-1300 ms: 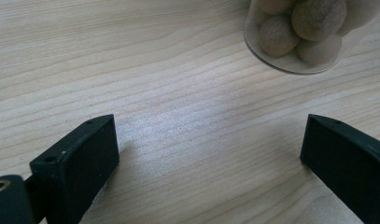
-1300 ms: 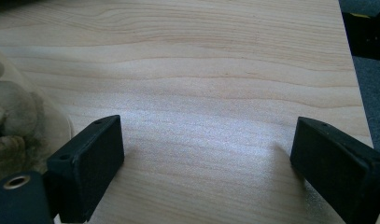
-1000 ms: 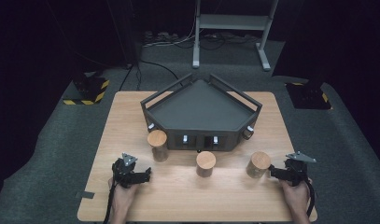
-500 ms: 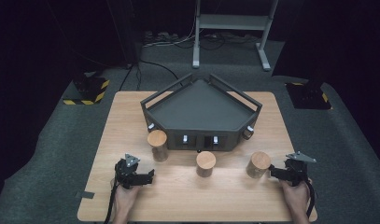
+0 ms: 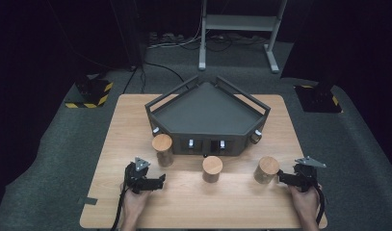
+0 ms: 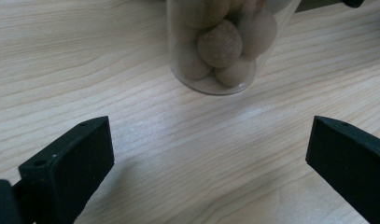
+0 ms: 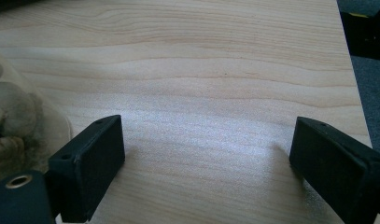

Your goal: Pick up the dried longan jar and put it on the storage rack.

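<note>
Three clear jars with cork lids stand in a row in front of a dark grey five-sided tray (image 5: 160, 110): the left jar (image 5: 163, 149), the middle jar (image 5: 212, 169) and the right jar (image 5: 266, 170). My left gripper (image 5: 146, 177) rests near the front edge, just short of the left jar. In its own view the left gripper (image 6: 208, 140) is open, and a jar of brown balls (image 6: 222, 42) stands ahead, beyond the jaws. My right gripper (image 5: 299, 176) sits beside the right jar. In its view the right gripper (image 7: 206, 140) is open over bare wood, with that jar (image 7: 15, 121) at its left.
The wooden table (image 5: 136, 120) stands on grey carpet in a dark room. Its right edge (image 7: 353, 93) runs close to my right gripper. A metal stand (image 5: 239, 24) and cables lie beyond the table, with two black bases with yellow stripes at the sides.
My left gripper has edged slightly to the right. The right gripper and the jars have kept still.
</note>
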`<state>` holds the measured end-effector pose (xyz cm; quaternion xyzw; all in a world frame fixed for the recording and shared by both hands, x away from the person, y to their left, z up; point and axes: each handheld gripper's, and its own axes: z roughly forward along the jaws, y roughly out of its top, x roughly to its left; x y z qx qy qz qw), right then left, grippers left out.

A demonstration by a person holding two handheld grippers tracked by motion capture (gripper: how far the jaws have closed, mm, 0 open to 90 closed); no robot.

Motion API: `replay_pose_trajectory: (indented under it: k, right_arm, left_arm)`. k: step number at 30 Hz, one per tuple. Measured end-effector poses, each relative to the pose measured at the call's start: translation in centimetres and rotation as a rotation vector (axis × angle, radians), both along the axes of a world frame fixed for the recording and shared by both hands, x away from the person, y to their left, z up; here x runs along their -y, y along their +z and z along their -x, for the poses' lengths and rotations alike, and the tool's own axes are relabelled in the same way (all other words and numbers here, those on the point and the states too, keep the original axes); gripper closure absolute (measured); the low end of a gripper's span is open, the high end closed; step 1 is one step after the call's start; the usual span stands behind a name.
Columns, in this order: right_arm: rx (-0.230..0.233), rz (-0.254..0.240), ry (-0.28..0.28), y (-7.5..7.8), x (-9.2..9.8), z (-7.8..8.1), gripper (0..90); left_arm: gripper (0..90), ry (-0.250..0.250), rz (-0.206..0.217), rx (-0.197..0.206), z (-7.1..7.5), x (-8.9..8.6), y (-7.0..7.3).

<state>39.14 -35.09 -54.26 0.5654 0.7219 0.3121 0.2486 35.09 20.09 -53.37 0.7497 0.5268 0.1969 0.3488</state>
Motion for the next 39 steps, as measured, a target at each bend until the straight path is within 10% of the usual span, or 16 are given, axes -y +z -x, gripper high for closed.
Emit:
replay_pose_trajectory:
  k: [39]
  right_arm:
    - [-0.001,-0.001,-0.004,0.0,0.0,0.0,10.0]
  left_arm:
    - [5.0,0.021,0.043,0.075,-4.0,2.6,1.7]
